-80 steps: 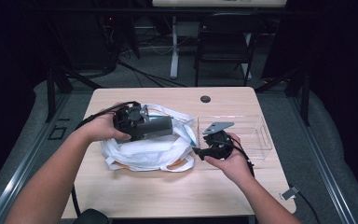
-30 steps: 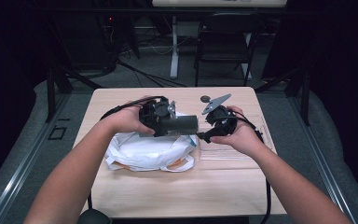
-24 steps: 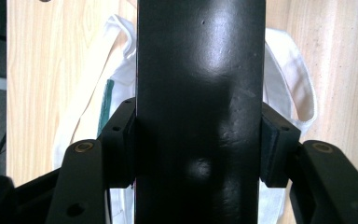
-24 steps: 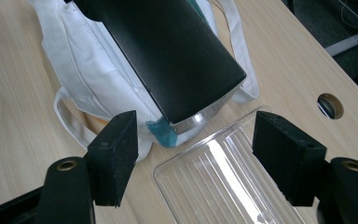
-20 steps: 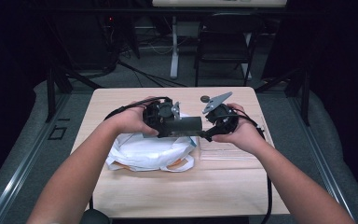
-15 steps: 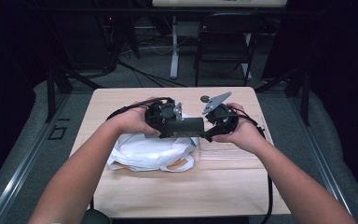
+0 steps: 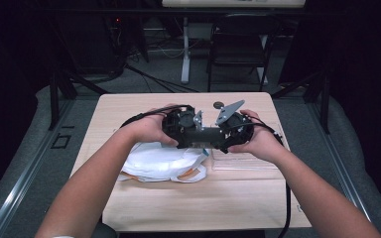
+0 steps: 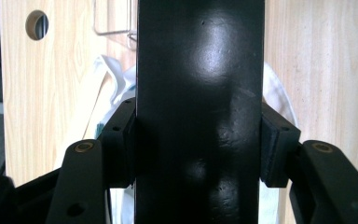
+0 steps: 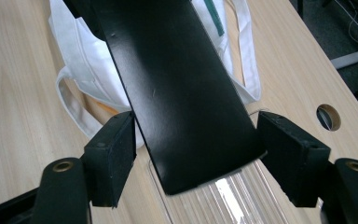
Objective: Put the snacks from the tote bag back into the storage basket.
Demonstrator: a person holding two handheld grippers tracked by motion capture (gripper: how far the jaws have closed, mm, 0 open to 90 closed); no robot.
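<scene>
Left gripper [image 7: 206, 136] clamped on black case [image 8: 200, 112] — unlabelled

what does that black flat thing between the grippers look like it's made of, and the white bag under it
The black flat thing looks like hard glossy plastic or coated metal: smooth, with soft light reflections and a few small dents. The white bag looks like thin non-woven or woven fabric: matte, creased, with flat strap handles.

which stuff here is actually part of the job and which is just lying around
In the job:
- black case, clamped in the left claw
- right claw, open around the case's end
- clear tray, under that end

Lying about:
- white bag
- table with its cable hole
- chair behind
</scene>
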